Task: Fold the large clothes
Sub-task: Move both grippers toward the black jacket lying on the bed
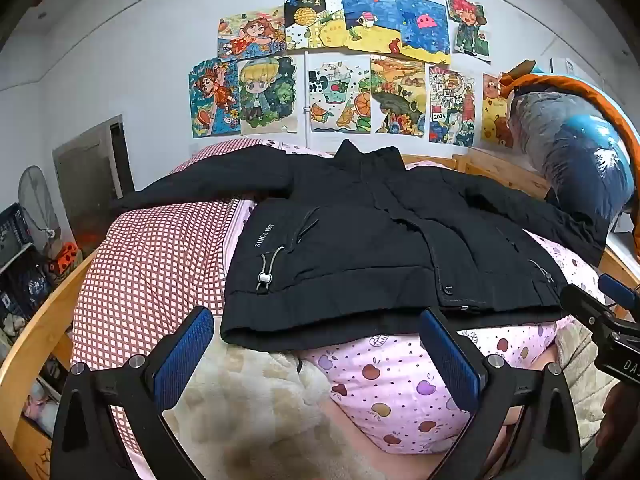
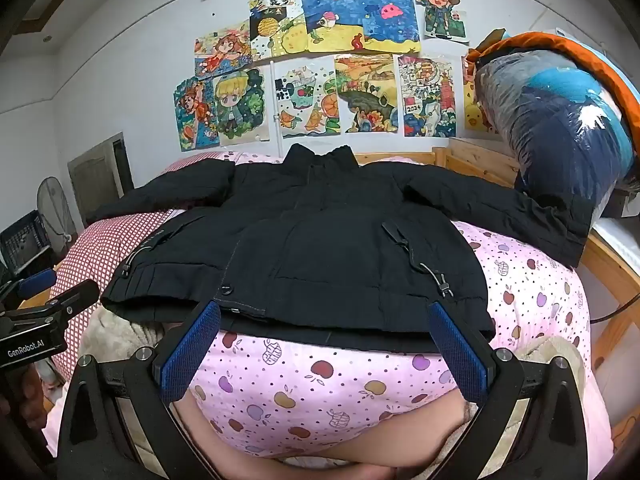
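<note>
The black jacket [image 1: 360, 240] lies spread face up on the bed [image 2: 520, 280], sleeves out. It looks padded, soft and bulky, probably a bit slippery. Both the left gripper [image 1: 316, 344] and right gripper [image 2: 324, 344] hang wide apart, empty, near the hem; sleeve cuffs seem the best holds.

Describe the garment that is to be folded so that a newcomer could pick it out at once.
Find the wooden-framed bed under the wall of children's drawings. On its pink apple-print quilt lies a black padded jacket, front up, sleeves spread, collar toward the wall. It is the only black thing on the bedding, with "SINCE 1968" printed near its hem.
</note>
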Tool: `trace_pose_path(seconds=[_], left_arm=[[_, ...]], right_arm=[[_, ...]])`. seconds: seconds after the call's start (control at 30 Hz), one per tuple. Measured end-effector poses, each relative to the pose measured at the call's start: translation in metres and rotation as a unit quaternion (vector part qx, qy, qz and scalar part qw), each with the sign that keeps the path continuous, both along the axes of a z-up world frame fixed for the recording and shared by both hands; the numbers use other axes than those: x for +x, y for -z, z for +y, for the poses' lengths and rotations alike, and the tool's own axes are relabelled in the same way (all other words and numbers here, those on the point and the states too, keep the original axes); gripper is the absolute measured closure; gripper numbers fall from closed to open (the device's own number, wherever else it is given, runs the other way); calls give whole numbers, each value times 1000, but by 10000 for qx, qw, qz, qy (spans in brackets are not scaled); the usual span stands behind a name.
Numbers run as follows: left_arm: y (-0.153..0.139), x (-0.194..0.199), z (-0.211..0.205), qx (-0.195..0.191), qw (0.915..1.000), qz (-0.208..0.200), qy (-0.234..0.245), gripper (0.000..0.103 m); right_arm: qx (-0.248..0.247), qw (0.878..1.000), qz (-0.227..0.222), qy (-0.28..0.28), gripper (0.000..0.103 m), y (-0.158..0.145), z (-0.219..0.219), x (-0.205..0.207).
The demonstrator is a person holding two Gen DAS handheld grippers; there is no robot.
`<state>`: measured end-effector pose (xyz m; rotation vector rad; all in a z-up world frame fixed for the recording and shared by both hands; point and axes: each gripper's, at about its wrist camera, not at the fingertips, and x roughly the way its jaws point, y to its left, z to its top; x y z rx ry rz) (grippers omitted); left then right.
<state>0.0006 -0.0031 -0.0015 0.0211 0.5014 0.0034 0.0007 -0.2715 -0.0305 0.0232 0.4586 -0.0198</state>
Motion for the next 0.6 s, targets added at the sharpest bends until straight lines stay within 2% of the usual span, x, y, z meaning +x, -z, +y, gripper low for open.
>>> trace_pose_path(seconds=[0.6], left_arm=[[2, 3, -1, 13, 10000, 66, -10, 0]], right_arm=[[61, 10000, 24, 9, 1, 0, -2, 1]])
